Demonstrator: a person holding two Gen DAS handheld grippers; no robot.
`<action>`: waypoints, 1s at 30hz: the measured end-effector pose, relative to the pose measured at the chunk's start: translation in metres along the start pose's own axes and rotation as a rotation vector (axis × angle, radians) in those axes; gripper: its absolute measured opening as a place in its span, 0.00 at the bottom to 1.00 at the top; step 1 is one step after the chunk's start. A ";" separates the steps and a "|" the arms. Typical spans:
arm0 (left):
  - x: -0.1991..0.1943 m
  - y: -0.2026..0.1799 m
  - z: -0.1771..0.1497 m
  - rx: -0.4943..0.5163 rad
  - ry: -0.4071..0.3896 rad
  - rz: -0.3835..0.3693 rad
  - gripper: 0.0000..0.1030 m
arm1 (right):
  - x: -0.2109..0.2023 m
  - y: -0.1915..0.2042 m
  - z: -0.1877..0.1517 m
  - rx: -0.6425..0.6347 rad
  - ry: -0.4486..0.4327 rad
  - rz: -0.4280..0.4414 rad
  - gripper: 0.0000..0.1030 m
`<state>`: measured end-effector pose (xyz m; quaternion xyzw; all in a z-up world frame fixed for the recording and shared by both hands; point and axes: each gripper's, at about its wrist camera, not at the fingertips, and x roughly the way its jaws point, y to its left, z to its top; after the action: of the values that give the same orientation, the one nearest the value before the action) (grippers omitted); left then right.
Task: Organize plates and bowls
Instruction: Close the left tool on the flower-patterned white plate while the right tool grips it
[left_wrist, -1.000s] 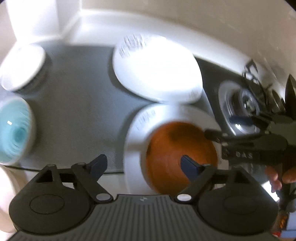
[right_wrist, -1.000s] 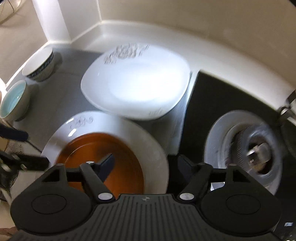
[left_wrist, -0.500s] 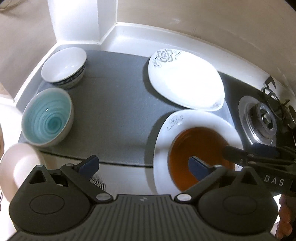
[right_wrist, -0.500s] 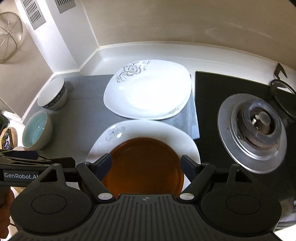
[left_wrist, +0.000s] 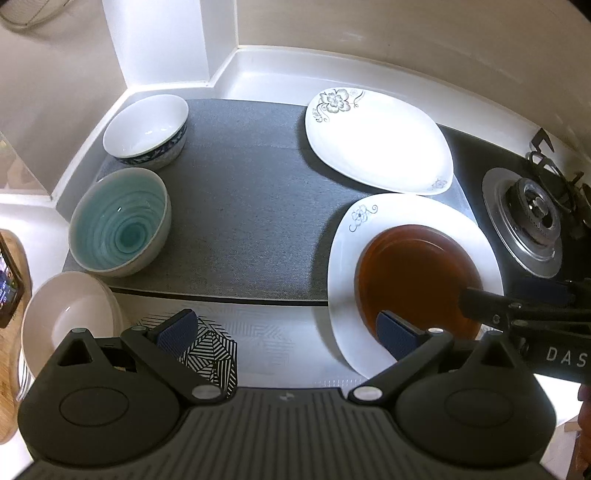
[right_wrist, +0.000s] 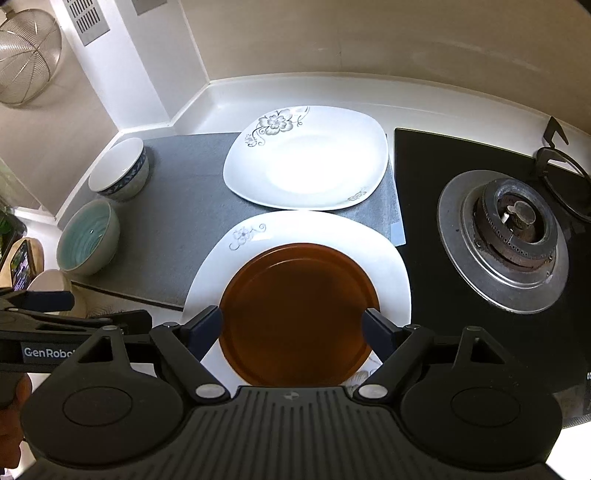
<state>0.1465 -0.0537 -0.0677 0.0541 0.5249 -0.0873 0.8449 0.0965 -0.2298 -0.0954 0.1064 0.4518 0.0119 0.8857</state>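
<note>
Right now both your grippers hang above the counter with nothing between their pads. Your left gripper stands spread wide, having just been opening; your right gripper gapes over the round brown plate. That plate rests on the round white flowered plate, just beside the square white flowered plate. The blue-patterned white bowl and teal glazed bowl sit at the grey mat's left edge.
</note>
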 end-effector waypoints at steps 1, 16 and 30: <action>0.000 -0.001 0.000 0.005 0.000 -0.001 1.00 | -0.001 0.000 -0.001 0.000 0.000 -0.001 0.82; 0.005 -0.006 0.004 0.017 0.008 -0.006 1.00 | -0.002 -0.009 -0.001 0.026 -0.013 -0.020 0.83; 0.034 0.008 0.053 -0.091 -0.039 0.005 1.00 | 0.015 -0.046 0.047 0.006 -0.202 -0.036 0.83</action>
<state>0.2092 -0.0583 -0.0752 0.0153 0.5118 -0.0624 0.8567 0.1399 -0.2809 -0.0897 0.1016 0.3623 -0.0162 0.9264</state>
